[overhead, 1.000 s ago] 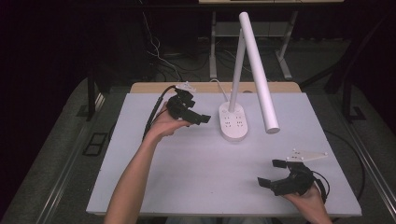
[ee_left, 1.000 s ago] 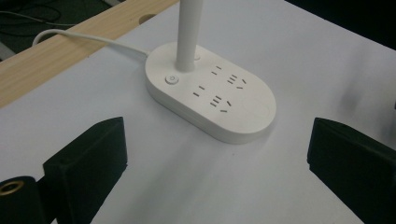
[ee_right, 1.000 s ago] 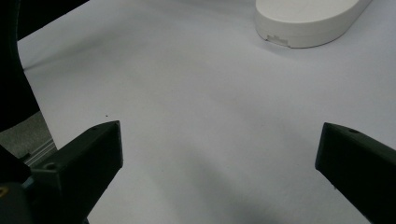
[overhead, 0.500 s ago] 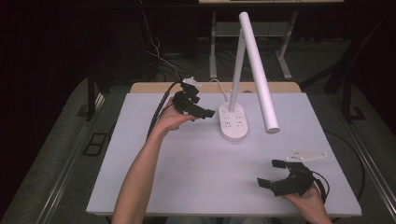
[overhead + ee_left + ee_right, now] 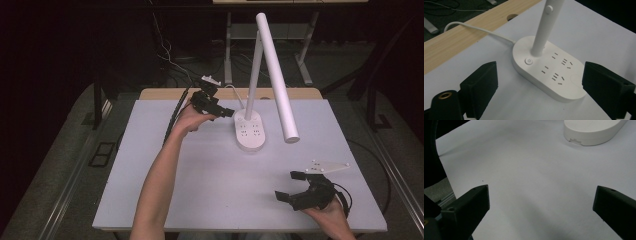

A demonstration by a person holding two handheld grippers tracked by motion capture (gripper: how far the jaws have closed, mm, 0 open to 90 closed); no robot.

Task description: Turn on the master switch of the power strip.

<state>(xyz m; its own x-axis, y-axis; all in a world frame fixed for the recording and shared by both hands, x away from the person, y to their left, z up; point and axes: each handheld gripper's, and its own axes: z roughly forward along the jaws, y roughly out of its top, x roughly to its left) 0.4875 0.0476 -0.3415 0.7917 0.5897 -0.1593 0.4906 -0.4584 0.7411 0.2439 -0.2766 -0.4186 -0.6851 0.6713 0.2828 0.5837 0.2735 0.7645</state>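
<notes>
A white desk lamp stands at the back middle of the table, with an oval base (image 5: 250, 131) that carries sockets, a slim post (image 5: 254, 75) and a long tube head (image 5: 277, 75) slanting forward. My left gripper (image 5: 222, 107) hovers just left of the base, open; its jaws have just been closing a little, with nothing pressed between them. In the left gripper view the base (image 5: 554, 72) and its round power button (image 5: 528, 61) lie ahead between the black jaws of that gripper (image 5: 541, 85). My right gripper (image 5: 287, 186) rests open near the front right; its own view frames bare tabletop between its jaws (image 5: 541, 210).
The white tabletop (image 5: 200, 175) has a wooden strip (image 5: 165, 93) along its back edge. The lamp's white cable (image 5: 474, 26) runs back over that strip. The lamp base's front end (image 5: 591, 131) lies far ahead of the right gripper. Dark floor and cables surround the table.
The left hand has moved right and slightly back, bringing its gripper close to the lamp base. The right hand and gripper have stayed put.
</notes>
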